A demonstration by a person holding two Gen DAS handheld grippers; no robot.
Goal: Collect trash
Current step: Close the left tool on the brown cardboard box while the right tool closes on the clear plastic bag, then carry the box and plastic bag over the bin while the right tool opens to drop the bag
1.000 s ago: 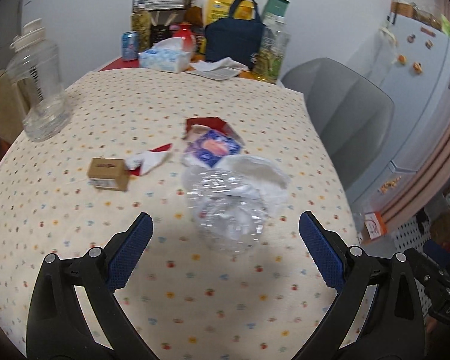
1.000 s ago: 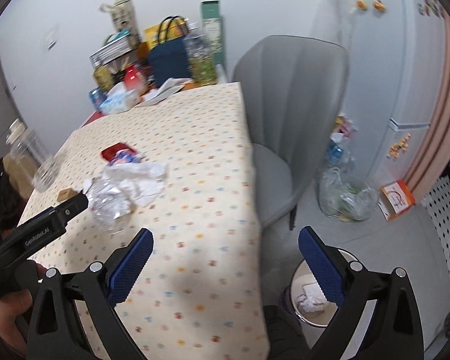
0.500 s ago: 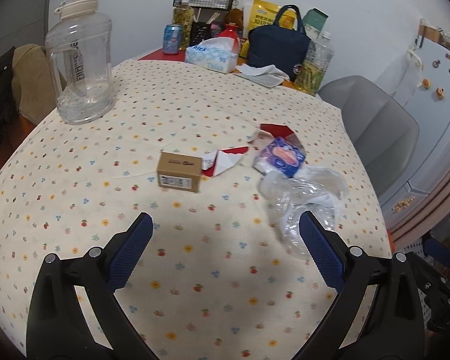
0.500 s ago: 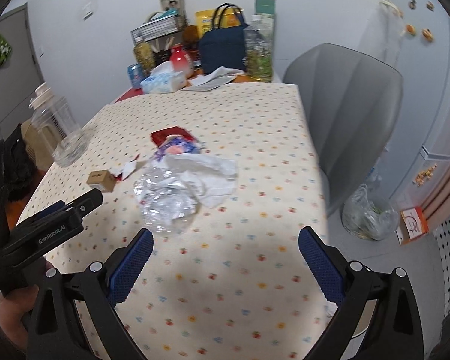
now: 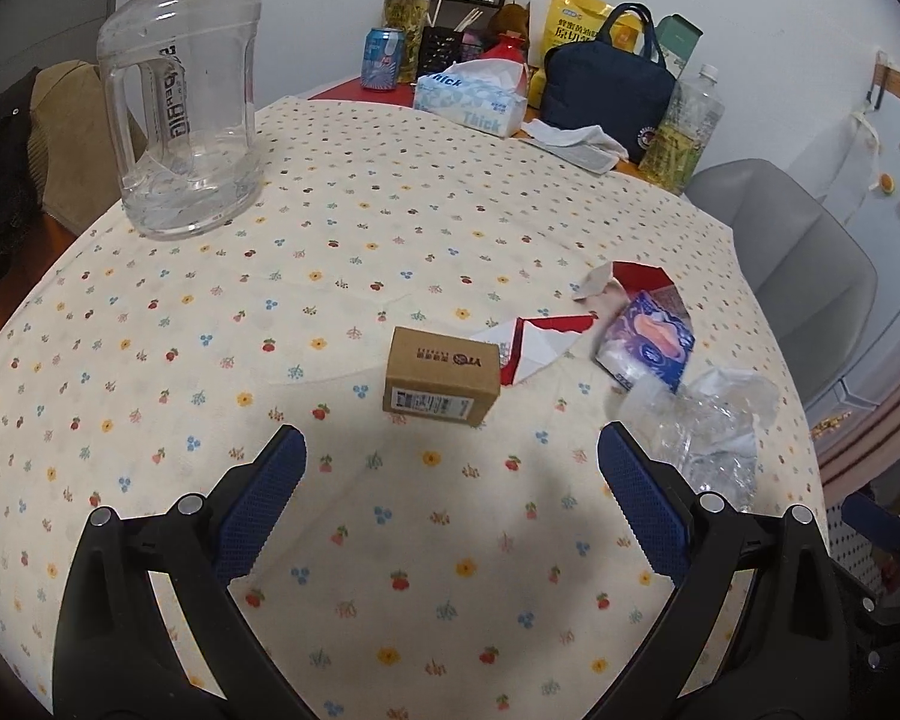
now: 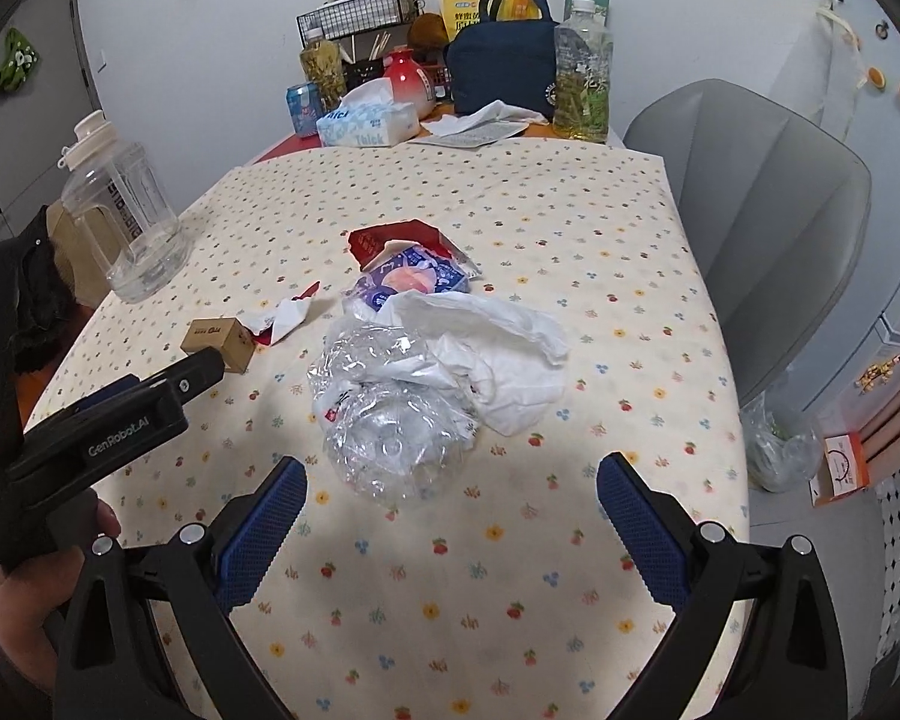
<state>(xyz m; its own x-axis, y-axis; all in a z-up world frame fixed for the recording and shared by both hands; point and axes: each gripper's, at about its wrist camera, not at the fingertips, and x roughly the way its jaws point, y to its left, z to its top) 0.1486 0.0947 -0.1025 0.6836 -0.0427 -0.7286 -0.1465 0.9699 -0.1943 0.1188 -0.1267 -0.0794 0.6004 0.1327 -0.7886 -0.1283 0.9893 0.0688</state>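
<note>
The floral-clothed surface (image 5: 210,360) carries a cardboard box (image 5: 442,383) and crumpled clear plastic (image 6: 390,414). The left claw (image 5: 450,480) and right claw (image 6: 450,498) both gape wide, holding nothing.

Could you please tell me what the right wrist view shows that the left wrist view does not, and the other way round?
Only the right wrist view shows the crumpled white paper, the left gripper from outside, and the hand holding it. Only the left wrist view shows the cardboard box's barcode label. Both share the crushed clear plastic, blue wrapper, big water jug and floral tablecloth.
</note>
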